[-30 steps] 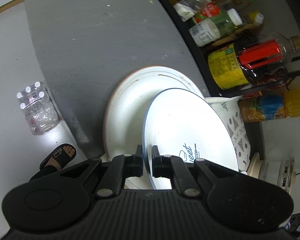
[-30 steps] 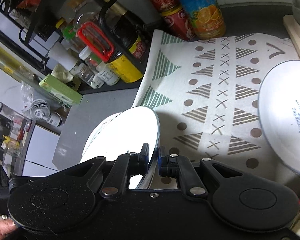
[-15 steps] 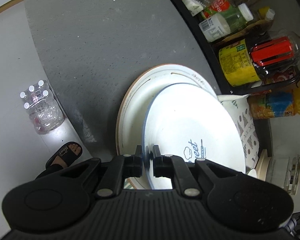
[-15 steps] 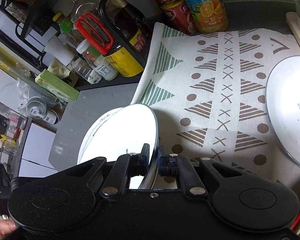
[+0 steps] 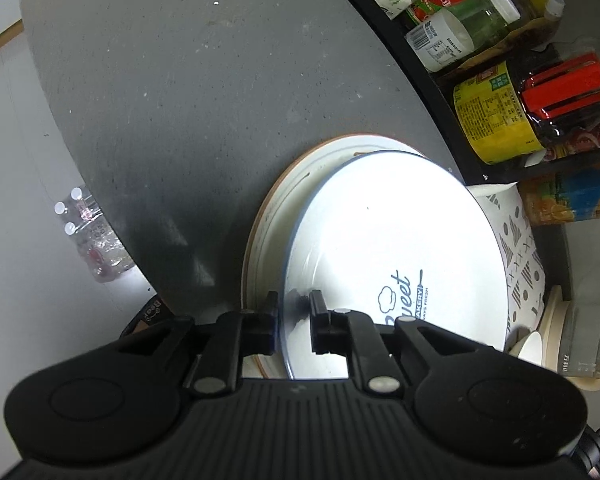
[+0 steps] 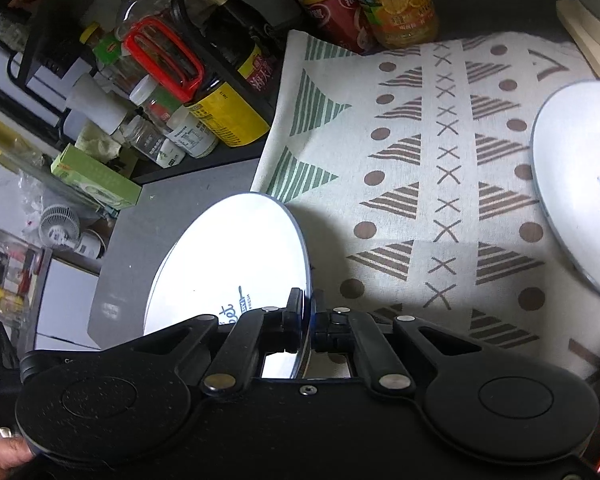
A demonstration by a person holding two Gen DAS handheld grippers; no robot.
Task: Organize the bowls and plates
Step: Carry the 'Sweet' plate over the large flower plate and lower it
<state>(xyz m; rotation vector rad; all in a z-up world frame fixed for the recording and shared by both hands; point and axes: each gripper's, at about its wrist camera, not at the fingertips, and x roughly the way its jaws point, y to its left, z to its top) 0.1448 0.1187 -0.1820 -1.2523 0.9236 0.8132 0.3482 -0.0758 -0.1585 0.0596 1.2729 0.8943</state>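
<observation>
1. The left tongs [image 5: 294, 320] straddle the near rim of the blue-edged plate [image 5: 400, 248]. Their jaws have just been opening and now stand narrow but slack: one finger is against the rim, and the other shows a gap above the plate's face.
2. That plate sits over a larger brown-edged plate [image 5: 272, 216] on the grey table [image 5: 180, 100], covering most of it and shifted toward the patterned cloth [image 6: 440, 160]. Whether it rests fully flat I cannot tell.
3. The right tongs [image 6: 306, 320] are clamped tight on the same plate's opposite rim, which passes edge-on between the fingers.
4. Farthest right, a second blue-edged plate [image 6: 580, 200] lies on the cloth, well apart from both tongs.
5. The step looks like setting the first plate onto the stack, with release half done. Next, the right tongs likely need to let go, then both should back off the rim without dragging the plate.
</observation>
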